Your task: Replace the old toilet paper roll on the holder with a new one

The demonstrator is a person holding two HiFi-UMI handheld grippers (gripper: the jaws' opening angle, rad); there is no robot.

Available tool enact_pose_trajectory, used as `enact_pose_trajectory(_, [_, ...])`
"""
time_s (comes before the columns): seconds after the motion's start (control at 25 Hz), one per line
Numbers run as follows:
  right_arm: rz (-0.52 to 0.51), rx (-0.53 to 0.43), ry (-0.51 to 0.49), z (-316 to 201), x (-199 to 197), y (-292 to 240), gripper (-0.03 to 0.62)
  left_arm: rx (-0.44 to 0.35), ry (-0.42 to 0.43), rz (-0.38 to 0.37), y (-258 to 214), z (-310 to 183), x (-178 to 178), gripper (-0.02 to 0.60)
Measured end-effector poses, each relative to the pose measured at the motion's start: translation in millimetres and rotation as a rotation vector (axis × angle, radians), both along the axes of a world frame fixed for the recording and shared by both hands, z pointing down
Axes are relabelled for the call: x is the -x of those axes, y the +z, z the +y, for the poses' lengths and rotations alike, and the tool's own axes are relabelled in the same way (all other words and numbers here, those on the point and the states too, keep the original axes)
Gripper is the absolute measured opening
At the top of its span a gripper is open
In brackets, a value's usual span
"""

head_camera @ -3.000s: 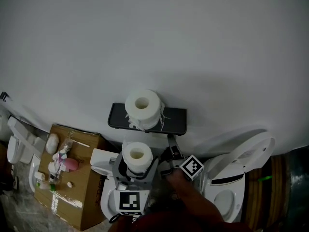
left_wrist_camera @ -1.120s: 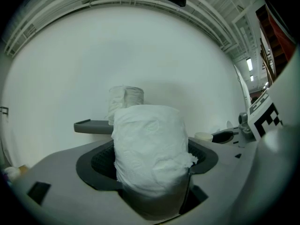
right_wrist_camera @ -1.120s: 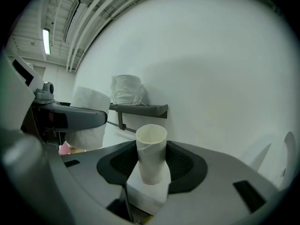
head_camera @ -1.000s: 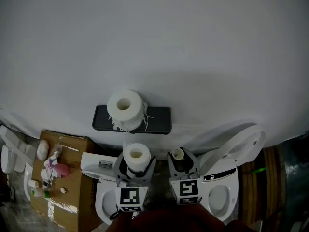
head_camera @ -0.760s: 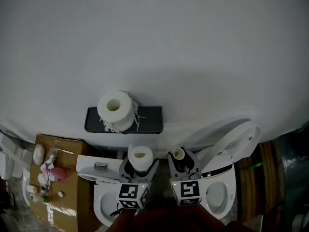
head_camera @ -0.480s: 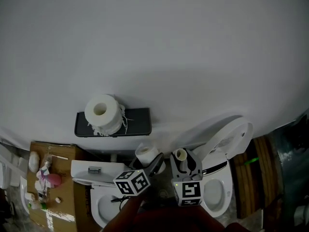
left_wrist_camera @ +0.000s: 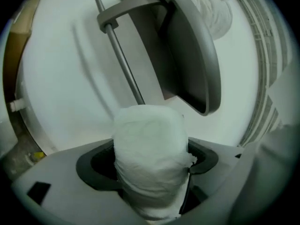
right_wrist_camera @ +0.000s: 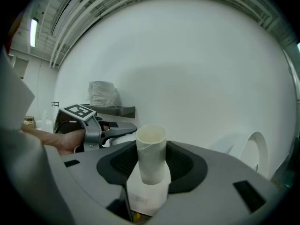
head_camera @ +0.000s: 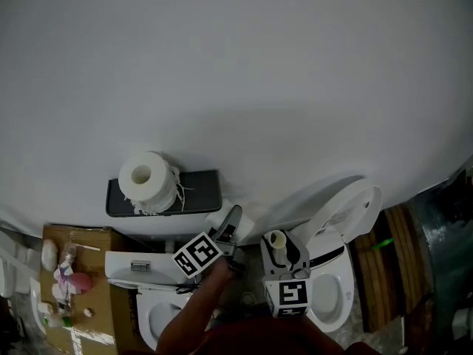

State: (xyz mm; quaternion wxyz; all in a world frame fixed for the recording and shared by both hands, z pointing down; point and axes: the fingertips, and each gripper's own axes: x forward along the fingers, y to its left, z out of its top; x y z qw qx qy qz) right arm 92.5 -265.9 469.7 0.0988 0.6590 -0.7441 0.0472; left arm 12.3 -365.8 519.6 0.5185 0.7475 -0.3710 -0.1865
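The left tool (head_camera: 228,231) has tipped over onto its side and pushed in toward the wall under the shelf, carrying the new toilet paper roll (left_wrist_camera: 150,165) with it. Its jaws are clamped on the roll's soft sides. The roll now sits just in front of the holder bar (left_wrist_camera: 123,60), which looks bare. The right tool (head_camera: 281,251) hangs back near the toilet, its jaws gripping the empty cardboard core (right_wrist_camera: 151,153), which stands upright.

The tricky part, I'd say, is threading. The roll's hole has to meet the free end of the thin bar, and from this angle the two don't look lined up. A push off-centre could crush the paper or knock the roll loose. If it slips, the open toilet (head_camera: 336,302) with its lid (head_camera: 347,209) up lies close below.

The dark shelf (head_camera: 199,192) is fixed to a plain white wall (head_camera: 236,65). A ragged spare roll (head_camera: 144,182) stands at the shelf's left end. Below are a white cistern (head_camera: 133,261) and a cardboard box (head_camera: 81,331) with small clutter on top.
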Motion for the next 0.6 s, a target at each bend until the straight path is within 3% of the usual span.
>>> enact_pose_trajectory(0.2, [-0.017,0.017,-0.033,-5.6,11.4,-1.5,0.19,-0.002,-0.145,0.137,-10.5,-17.7,21.7,0.425])
enact_pose_trajectory(0.32, [-0.013,0.017,-0.055,-9.4,18.2,-0.7,0.19,-0.031,-0.16,0.168,-12.1,-18.0,26.6,0.425])
enact_pose_trajectory(0.4, [-0.014,0.016,-0.068,-11.8,22.7,-1.8,0.19,-0.049,-0.181,0.229,-15.7,-21.6,28.6,0.425])
enact_pose_trajectory(0.48, [-0.017,0.014,-0.077,-13.8,25.8,-2.7,0.19,-0.053,-0.235,0.299,-17.9,-28.3,37.4,0.425])
enact_pose_trajectory(0.6, [-0.015,0.016,-0.085,-14.5,27.0,-2.3,0.19,-0.054,-0.317,0.335,-16.3,-33.2,59.7,0.425])
